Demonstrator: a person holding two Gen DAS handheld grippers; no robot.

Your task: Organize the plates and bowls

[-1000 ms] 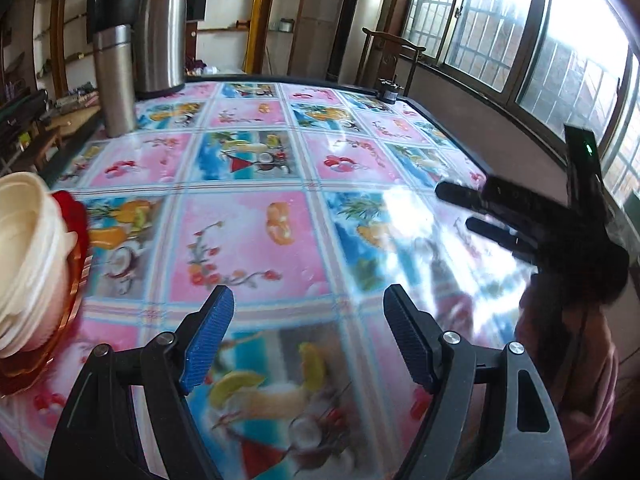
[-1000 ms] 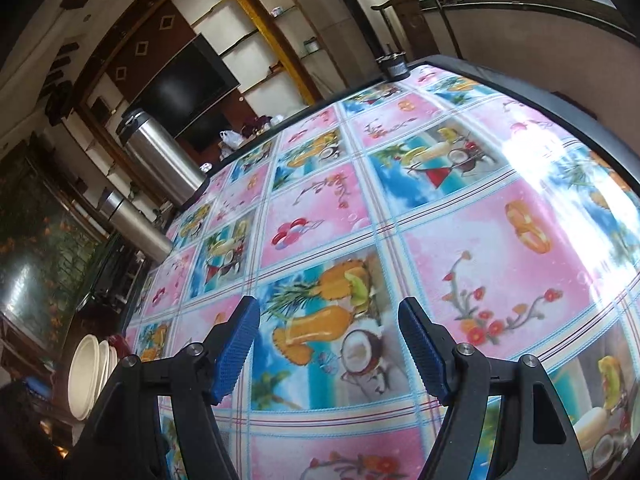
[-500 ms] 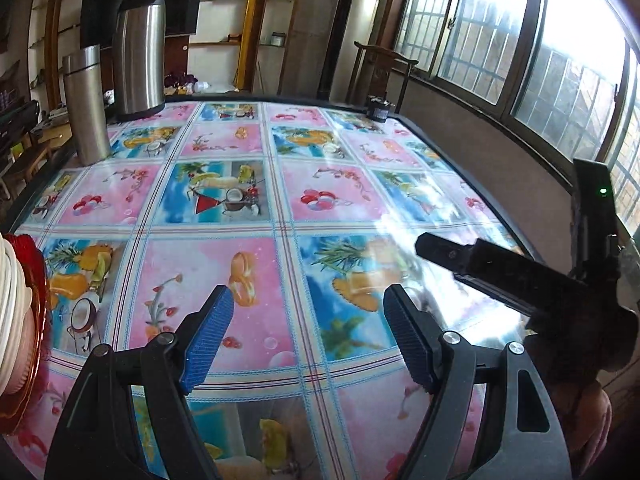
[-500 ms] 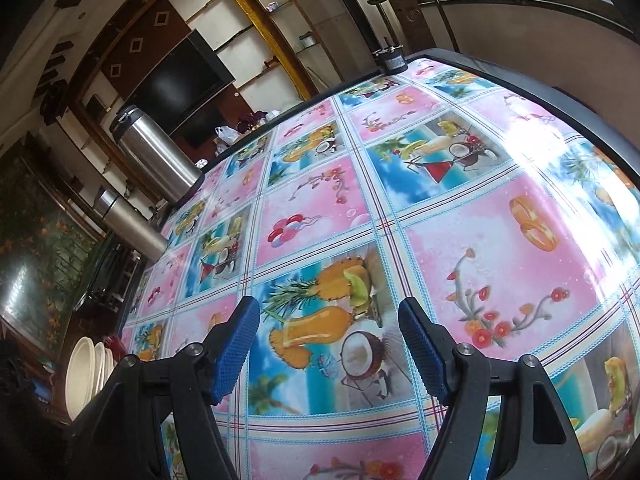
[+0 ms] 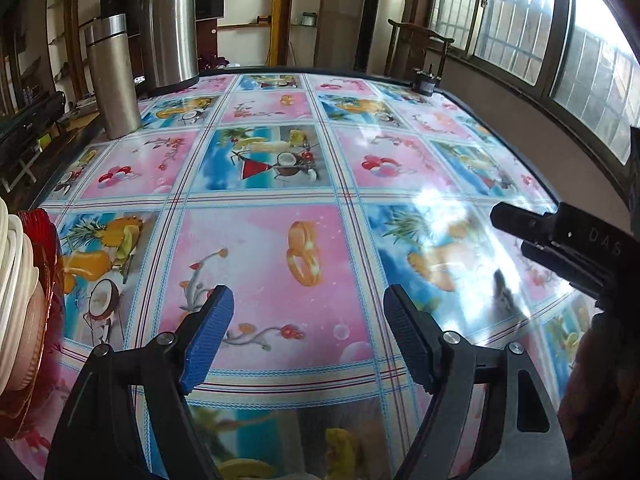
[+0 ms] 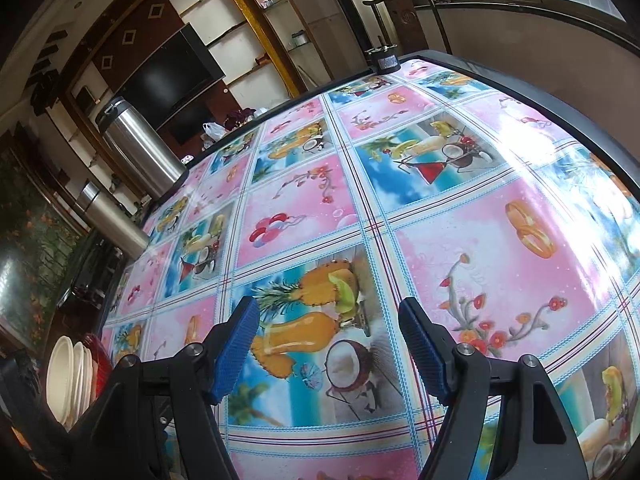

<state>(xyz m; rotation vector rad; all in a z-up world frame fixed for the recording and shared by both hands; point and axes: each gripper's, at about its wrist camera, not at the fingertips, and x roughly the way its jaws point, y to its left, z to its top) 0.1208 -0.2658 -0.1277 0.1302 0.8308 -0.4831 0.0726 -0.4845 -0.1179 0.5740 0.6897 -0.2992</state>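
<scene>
Colourful fruit-print tablecloth (image 5: 256,248) covers your table; two steel flasks (image 5: 170,24) stand at its far left corner. White bowls (image 5: 16,280) sit stacked in a red plate (image 5: 46,232) at the left edge. Your left gripper (image 5: 306,336) and right gripper (image 6: 328,344) both hover wide apart, empty.

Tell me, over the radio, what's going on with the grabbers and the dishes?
Left gripper and right gripper open, empty. Stacked cream bowls on red plates untouched at table's left edge. Nothing in the way.
</scene>
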